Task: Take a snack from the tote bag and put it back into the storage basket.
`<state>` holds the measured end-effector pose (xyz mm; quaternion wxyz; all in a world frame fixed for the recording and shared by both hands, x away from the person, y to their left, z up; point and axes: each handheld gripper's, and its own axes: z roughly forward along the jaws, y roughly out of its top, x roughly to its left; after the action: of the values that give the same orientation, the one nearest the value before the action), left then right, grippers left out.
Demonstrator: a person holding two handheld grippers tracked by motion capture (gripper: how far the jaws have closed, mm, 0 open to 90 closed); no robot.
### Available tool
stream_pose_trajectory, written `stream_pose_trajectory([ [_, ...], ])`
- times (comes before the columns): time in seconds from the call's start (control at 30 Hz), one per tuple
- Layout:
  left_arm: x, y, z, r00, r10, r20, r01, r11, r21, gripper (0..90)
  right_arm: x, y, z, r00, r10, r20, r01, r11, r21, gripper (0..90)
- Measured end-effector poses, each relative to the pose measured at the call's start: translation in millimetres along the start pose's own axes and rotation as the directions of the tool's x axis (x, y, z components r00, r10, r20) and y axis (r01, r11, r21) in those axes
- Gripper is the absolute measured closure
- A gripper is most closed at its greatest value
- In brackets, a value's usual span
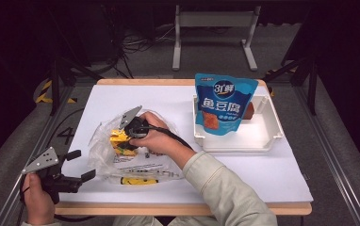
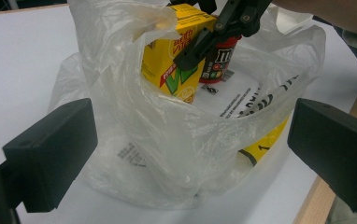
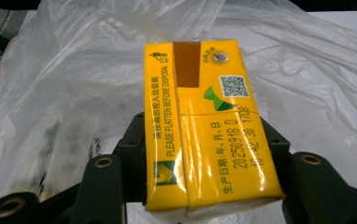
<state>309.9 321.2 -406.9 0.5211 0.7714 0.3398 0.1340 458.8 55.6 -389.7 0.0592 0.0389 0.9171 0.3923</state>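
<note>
We are reaching our right gripper [image 1: 130,133] into the crinkled, see-through plastic bag [image 1: 103,141] lying on the white table [image 1: 272,174], and its jaws are pinching the yellow drink carton [image 3: 204,126] by its two flat sides; no earlier frame, so we are telling only the grip. Our left gripper [image 1: 85,165] is hovering near the table's front left corner with its jaws spread wide and holding nothing, while a white tray [image 1: 268,136] with a glossy blue pouch [image 1: 224,103] is standing well apart to the right. The left gripper view is showing a dark red tube [image 2: 219,60] standing just beside the carton inside the bag, while the right gripper view is giving us the carton's top with its brown strip and printed code.
</note>
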Motion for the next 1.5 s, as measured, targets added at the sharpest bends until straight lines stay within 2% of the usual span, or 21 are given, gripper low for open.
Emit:
stream_pose_trajectory([
  [0.17, -0.1, -0.1, -0.1, 1.0, 0.0, 0.001, 0.0, 1.0, -0.002, 2.2, 1.2, 0.5, -1.1, 1.0, 0.004, -0.006, -0.004, 1.0, 0.006, 53.1],
  [0.37, -0.1, -0.1, -0.1, 1.0, -0.001, 0.001, 0.001, 1.0, -0.002, 2.2, 5.5, 2.1, -1.7, 0.9999, 0.01, 0.01, -0.01, 0.9999, 0.011, 53.8],
  [0.57, -0.1, -0.2, -0.4, 1.0, -0.003, 0.0, 0.003, 1.0, -0.001, 2.2, 9.2, 6.0, -5.5, 1.0, 0.005, -0.002, -0.005, 0.9999, 0.01, 54.1],
  [1.0, 0.0, -0.2, -0.7, 1.0, -0.003, -0.001, 0.003, 1.0, -0.001, 2.2, 12.3, 20.0, -28.0, 0.9999, -0.012, 0.001, 0.012, 0.9995, -0.03, 54.1],
  [1.03, -0.1, -0.2, -0.6, 1.0, -0.003, -0.001, 0.003, 1.0, -0.001, 2.2, 12.7, 22.9, -33.7, 0.9999, -0.012, 0.002, 0.012, 0.9991, -0.041, 54.1],
  [1.5, 0.2, 0.3, 0.4, 1.0, -0.004, -0.003, 0.004, 1.0, -0.001, 2.2, 16.2, 34.8, -61.9, 0.9993, -0.038, -0.001, 0.037, 0.9977, -0.056, 54.1],
])
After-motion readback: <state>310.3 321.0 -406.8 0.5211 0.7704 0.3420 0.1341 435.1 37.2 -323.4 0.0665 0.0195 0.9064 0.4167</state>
